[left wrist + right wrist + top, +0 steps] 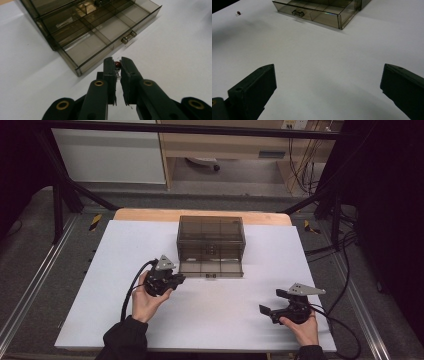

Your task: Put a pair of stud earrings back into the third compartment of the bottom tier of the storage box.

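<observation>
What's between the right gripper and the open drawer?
Only bare white tabletop between the right gripper and the pulled-out smoky drawer, seen in the right gripper view.

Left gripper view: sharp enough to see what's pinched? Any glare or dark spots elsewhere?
Left gripper view: small reddish-brown part at the fingertips reads clearly, jaw bases soft. Right gripper view: glint on the drawer edge, soft shadow on the sheet. High view: edges very dark.

A white table (210,320) stands on grey floor (240,187), a wooden desk (225,142) behind it.
</observation>
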Tool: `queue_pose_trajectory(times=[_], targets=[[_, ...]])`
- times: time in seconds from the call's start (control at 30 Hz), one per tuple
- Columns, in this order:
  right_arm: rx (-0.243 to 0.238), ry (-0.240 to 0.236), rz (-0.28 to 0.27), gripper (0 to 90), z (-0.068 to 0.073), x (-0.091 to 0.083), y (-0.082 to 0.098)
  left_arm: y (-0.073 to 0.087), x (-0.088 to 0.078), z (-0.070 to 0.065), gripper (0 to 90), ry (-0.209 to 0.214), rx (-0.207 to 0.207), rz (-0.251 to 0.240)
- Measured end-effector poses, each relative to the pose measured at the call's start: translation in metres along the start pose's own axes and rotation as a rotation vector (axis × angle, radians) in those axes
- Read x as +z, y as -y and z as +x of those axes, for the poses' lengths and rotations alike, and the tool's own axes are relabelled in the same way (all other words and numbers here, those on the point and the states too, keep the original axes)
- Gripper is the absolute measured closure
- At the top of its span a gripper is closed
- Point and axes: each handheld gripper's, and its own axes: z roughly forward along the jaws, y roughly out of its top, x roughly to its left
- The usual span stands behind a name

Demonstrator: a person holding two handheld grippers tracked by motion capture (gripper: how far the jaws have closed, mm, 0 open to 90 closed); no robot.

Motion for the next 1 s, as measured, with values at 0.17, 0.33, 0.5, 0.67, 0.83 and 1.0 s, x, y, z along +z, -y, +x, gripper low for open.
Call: queue_pose_trajectory(times=[0.17, 0.33, 0.5, 0.67, 0.83, 1.0], targets=[[0.0, -0.001, 0.001, 1.0, 0.0, 0.0, 0.0, -0.009, 0.01, -0.009, 82.7, 0.01, 0.012, 0.001], [0.0, 0.0, 0.0, 1.0, 0.0, 0.0, 0.0, -0.017, 0.018, -0.015, 82.7, 0.017, 0.025, 0.002], [-0.001, -0.001, 0.001, 1.0, 0.0, 0.0, 0.0, -0.025, 0.027, -0.021, 82.7, 0.03, 0.027, -0.006], [0.0, -0.002, 0.0, 0.9, 0.0, 0.0, 0.0, -0.031, 0.037, -0.025, 82.7, 0.043, 0.025, -0.003], [0.001, -0.004, -0.002, 0.9, 0.0, 0.0, 0.0, -0.039, 0.045, -0.031, 82.7, 0.052, 0.036, 0.0], [0.002, -0.004, -0.004, 1.0, 0.0, 0.0, 0.0, -0.049, 0.054, -0.037, 82.7, 0.053, 0.056, 0.006]])
